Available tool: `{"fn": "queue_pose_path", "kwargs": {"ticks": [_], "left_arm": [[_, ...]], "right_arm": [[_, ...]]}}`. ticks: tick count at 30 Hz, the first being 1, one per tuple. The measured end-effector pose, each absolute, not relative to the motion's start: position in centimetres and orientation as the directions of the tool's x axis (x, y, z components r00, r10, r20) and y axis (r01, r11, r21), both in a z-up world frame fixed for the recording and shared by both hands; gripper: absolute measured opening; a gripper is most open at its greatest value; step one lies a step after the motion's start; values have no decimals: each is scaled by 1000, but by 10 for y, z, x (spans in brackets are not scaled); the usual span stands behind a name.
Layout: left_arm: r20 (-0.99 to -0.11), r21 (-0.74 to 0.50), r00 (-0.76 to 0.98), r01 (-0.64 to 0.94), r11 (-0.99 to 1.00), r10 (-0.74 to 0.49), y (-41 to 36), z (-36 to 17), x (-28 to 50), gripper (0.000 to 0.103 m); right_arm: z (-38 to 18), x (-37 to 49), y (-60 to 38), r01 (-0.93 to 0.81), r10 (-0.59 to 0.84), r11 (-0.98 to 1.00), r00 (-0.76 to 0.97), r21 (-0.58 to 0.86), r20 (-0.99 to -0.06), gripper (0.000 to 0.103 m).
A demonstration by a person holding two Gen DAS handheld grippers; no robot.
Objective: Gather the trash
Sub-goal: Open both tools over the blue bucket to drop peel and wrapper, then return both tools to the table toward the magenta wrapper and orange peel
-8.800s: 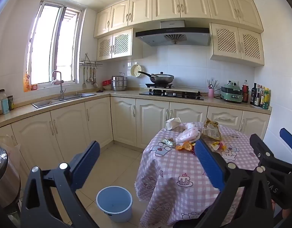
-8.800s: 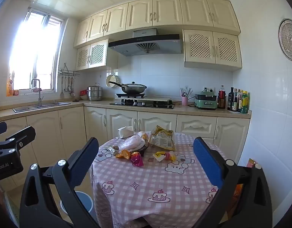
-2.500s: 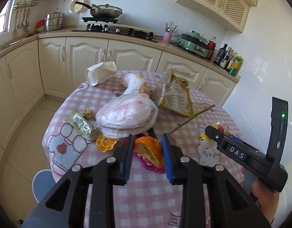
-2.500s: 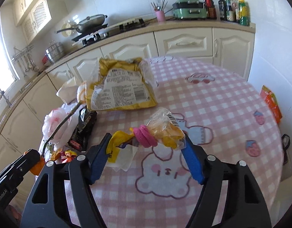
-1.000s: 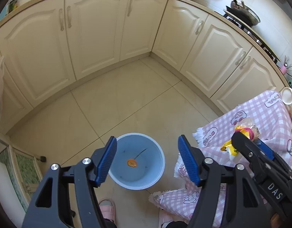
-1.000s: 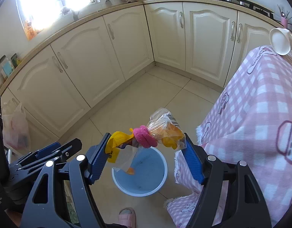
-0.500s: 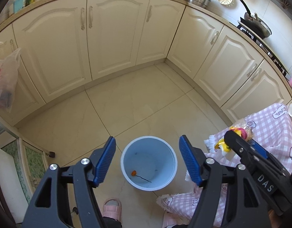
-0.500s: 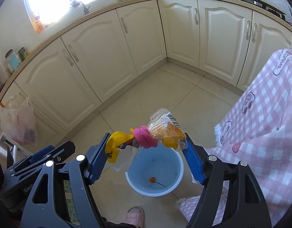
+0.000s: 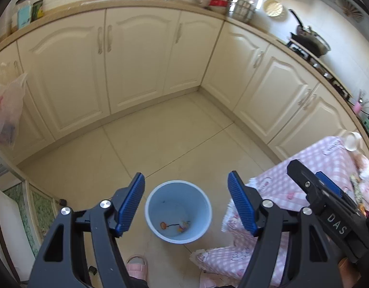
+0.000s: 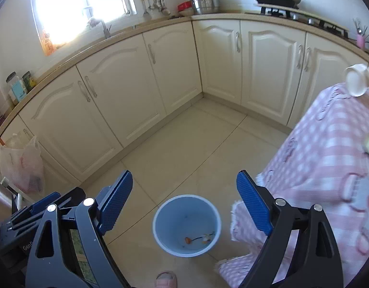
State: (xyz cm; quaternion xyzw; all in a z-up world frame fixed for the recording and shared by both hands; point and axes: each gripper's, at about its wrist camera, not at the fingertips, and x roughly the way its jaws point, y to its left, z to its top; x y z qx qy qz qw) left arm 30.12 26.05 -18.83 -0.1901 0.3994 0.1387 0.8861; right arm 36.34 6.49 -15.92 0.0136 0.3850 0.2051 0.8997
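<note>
A light blue bucket (image 9: 178, 210) stands on the tiled floor beside the table; it also shows in the right wrist view (image 10: 186, 224). Small scraps of trash (image 9: 174, 225) lie at its bottom, also seen in the right wrist view (image 10: 198, 238). My left gripper (image 9: 185, 204) is open and empty, held high above the bucket. My right gripper (image 10: 184, 204) is open and empty, also above the bucket. The right gripper's body shows in the left wrist view (image 9: 328, 206), and the left gripper's body in the right wrist view (image 10: 35, 216).
A round table with a pink checked cloth (image 10: 328, 168) stands at the right, with a white cup (image 10: 357, 79) lying on it. Cream cabinets (image 9: 136, 55) line the far walls. A plastic bag (image 10: 21, 165) hangs at the left. A pink slipper (image 10: 166, 279) is near the bucket.
My right gripper has opened and let go of the yellow and pink wrapper bundle, which now lies in the bucket. The left gripper stays open above the bucket.
</note>
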Motion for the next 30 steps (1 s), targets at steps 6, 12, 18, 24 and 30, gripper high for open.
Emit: {"fn": "queue_pose_path", "kwargs": {"ticks": [6,12,18,24,30], "left_arm": [[-715,-230,698,-298,927,47,211,-152,289,71],[-673,-244,736,-126,962,-74,127,-123,281,76],[-668,-233,716,58,971,-203,33,-114,282,79],[-701,-177,680,125,976,-215,-27,-119,286,80],[-731,-141,654,137,981,-196,-45,-128,298,80]], "right_arm": [[-122,332,-7,-278,311,948,707,155,-636,85],[-98,297,-86,-154,198,980,780,124,-594,85],[-86,263,-178,9,38,997,829,81,-557,94],[-110,278,-225,25,25,998,742,65,-670,94],[-136,297,-226,-18,64,997,681,72,-729,75]]}}
